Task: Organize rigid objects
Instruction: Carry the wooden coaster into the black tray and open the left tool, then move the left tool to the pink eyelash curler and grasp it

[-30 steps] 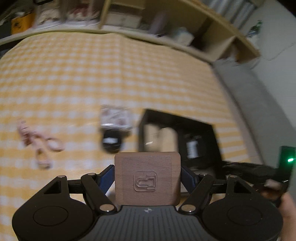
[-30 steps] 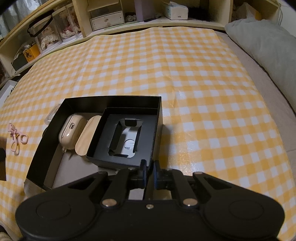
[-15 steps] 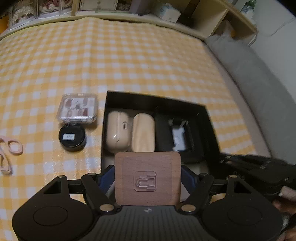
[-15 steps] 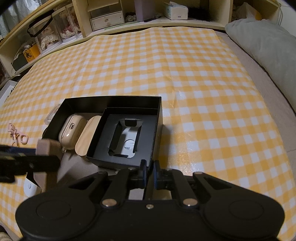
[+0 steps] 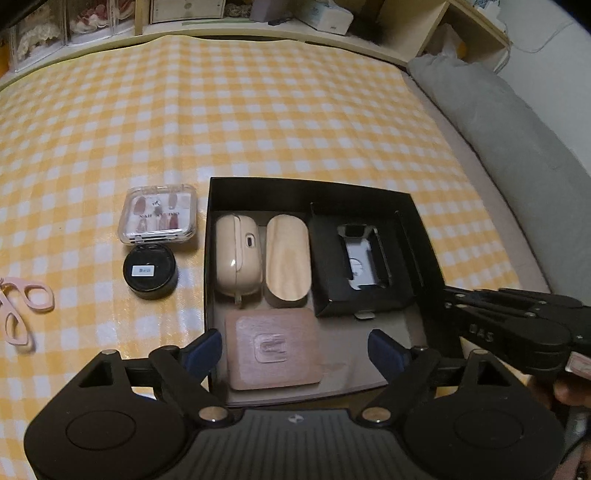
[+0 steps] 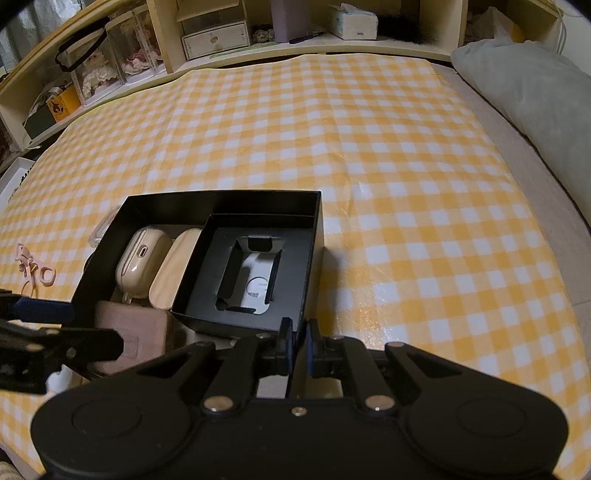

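A brown wooden block (image 5: 271, 350) with an embossed logo lies flat on the floor of the open black box (image 5: 310, 182), at its near left. My left gripper (image 5: 295, 349) straddles the block; its jaws are opening and the blue pads (image 5: 205, 349) stand clear of the block's sides. Behind the block sit a beige earbud case (image 5: 238, 254), a pale wooden oval (image 5: 288, 258) and a smaller black box (image 5: 362, 258). My right gripper (image 6: 298, 343) is shut on the black box's (image 6: 221, 195) near right wall.
Left of the box on the yellow checked cloth (image 5: 258, 110) lie a clear nail-set case (image 5: 157, 214), a round black jar (image 5: 149, 271) and pink scissors (image 5: 22, 306). A grey cushion (image 5: 517, 122) runs along the right; shelves (image 6: 258, 33) stand behind.
My left gripper came over the box with the wooden block, then spread its jaws; the block now rests on the box floor. The right gripper has not moved.
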